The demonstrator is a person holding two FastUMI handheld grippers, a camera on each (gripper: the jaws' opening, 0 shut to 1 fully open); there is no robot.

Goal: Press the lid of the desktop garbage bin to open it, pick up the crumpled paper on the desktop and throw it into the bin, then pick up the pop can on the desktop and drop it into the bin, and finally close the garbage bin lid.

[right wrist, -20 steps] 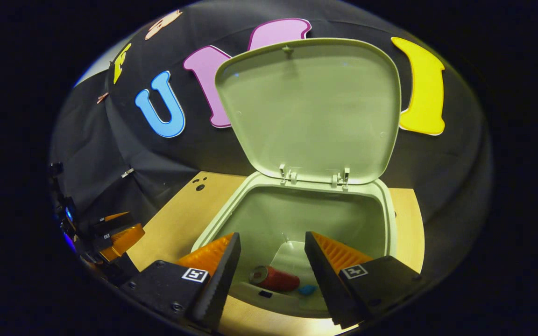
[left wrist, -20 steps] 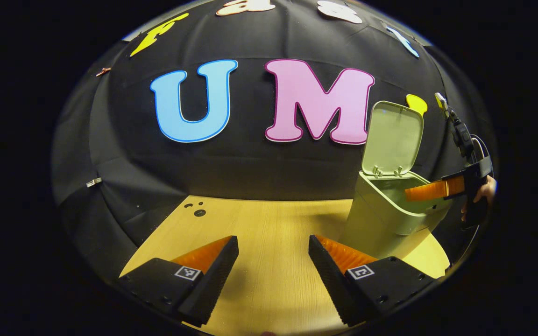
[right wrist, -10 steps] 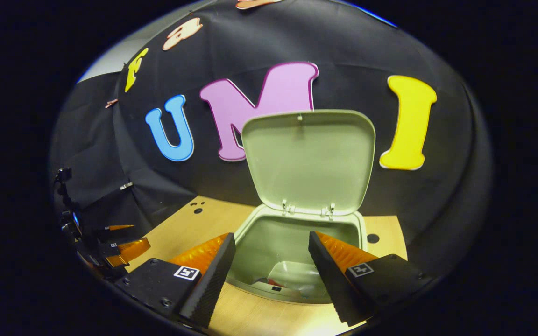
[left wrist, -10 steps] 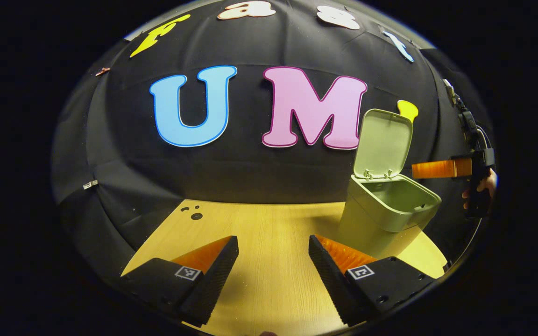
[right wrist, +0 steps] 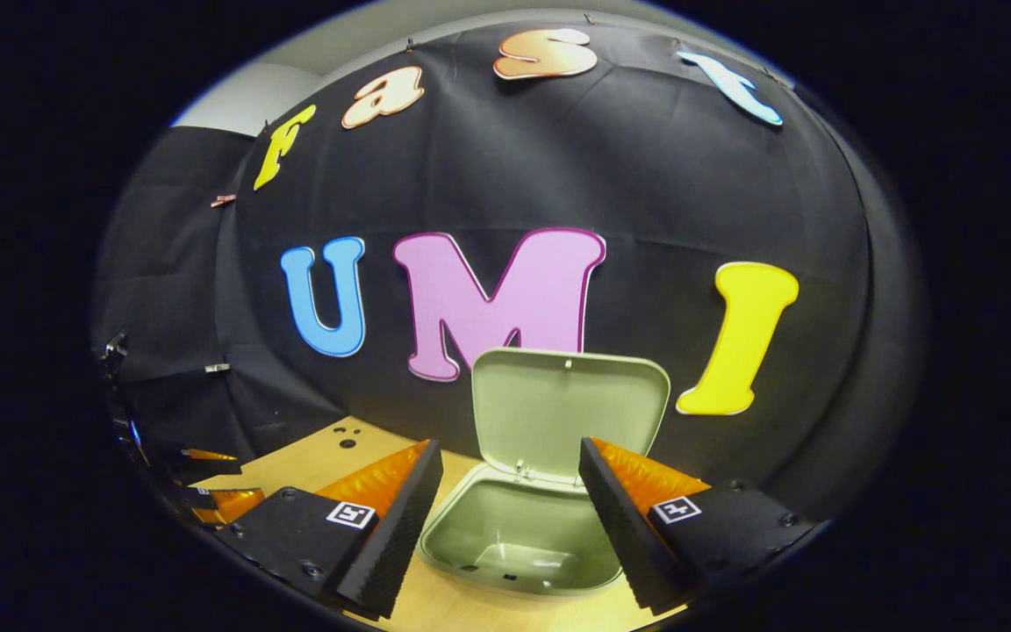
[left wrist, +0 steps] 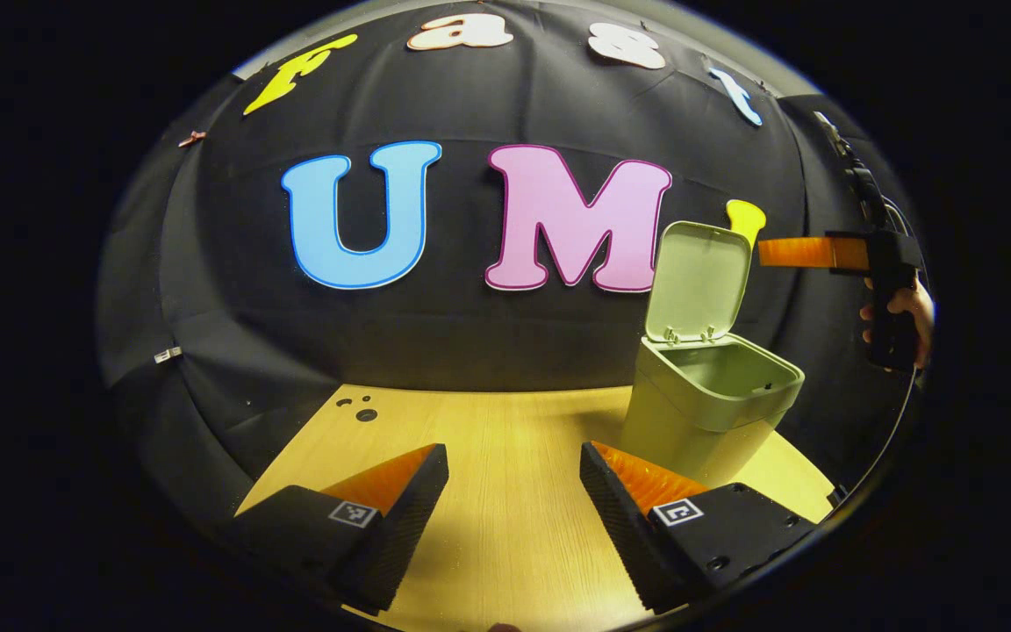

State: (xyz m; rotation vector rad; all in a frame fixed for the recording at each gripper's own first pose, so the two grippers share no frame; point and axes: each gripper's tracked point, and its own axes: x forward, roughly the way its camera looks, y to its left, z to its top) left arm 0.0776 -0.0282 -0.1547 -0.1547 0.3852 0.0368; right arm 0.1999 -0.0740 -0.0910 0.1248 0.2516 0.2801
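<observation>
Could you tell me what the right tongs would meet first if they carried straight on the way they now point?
Probably the raised lid of the open bin, which stands upright between the open right tongs. Depth is unclear; pointed slightly higher, they would pass over it to the booth wall.

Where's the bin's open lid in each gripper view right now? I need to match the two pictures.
Left gripper view: the lid stands upright, right of centre, above the bin, with the right gripper level with its top edge.
Right gripper view: the lid stands at lower centre, above the open fingers of the right gripper.
Shared landmark: the dark holes in the tabletop, left of the bin.
</observation>
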